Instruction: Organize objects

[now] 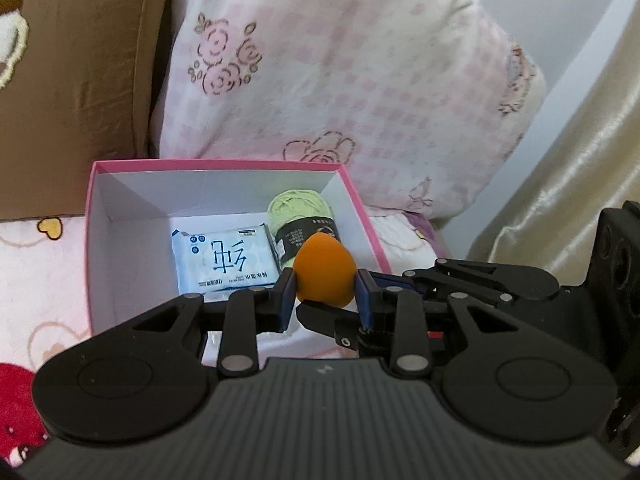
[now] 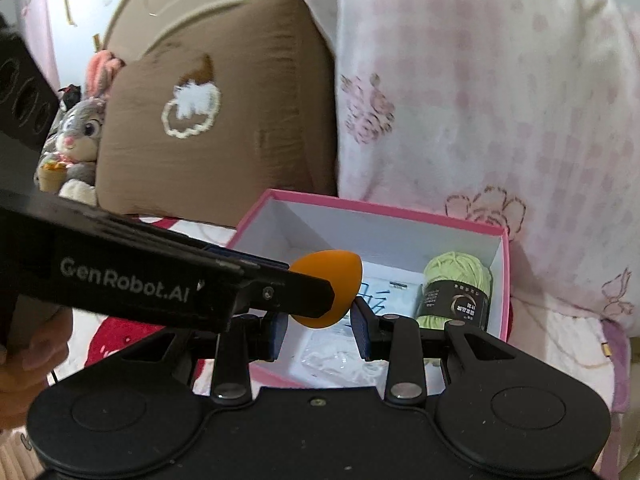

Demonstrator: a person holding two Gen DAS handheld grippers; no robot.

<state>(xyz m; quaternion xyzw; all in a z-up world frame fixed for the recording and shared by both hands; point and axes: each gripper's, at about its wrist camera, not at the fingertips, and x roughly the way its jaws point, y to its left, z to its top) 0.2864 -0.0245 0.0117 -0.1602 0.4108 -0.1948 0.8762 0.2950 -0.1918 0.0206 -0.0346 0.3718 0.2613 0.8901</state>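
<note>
An orange egg-shaped sponge (image 1: 324, 276) (image 2: 340, 276) hangs over the near edge of a pink box (image 1: 216, 164) (image 2: 384, 210) with white inside walls. My left gripper (image 1: 325, 300) is shut on the sponge from both sides. My right gripper (image 2: 318, 328) is shut on the same sponge; in the left wrist view one of its fingers (image 1: 320, 316) reaches in from the right beneath it. A left finger (image 2: 296, 296) crosses the sponge in the right wrist view. Inside the box lie a white wet-wipes pack (image 1: 224, 260) (image 2: 384, 296) and a green yarn skein (image 1: 296, 208) (image 2: 456, 276).
The box sits on a pink patterned bedsheet (image 1: 40, 280). Behind it lean a brown cushion (image 1: 72, 80) (image 2: 200, 140) and a pink floral pillow (image 1: 340, 60) (image 2: 480, 100). A grey plush rabbit (image 2: 80, 132) sits far left. A cream curtain (image 1: 580, 160) hangs on the right.
</note>
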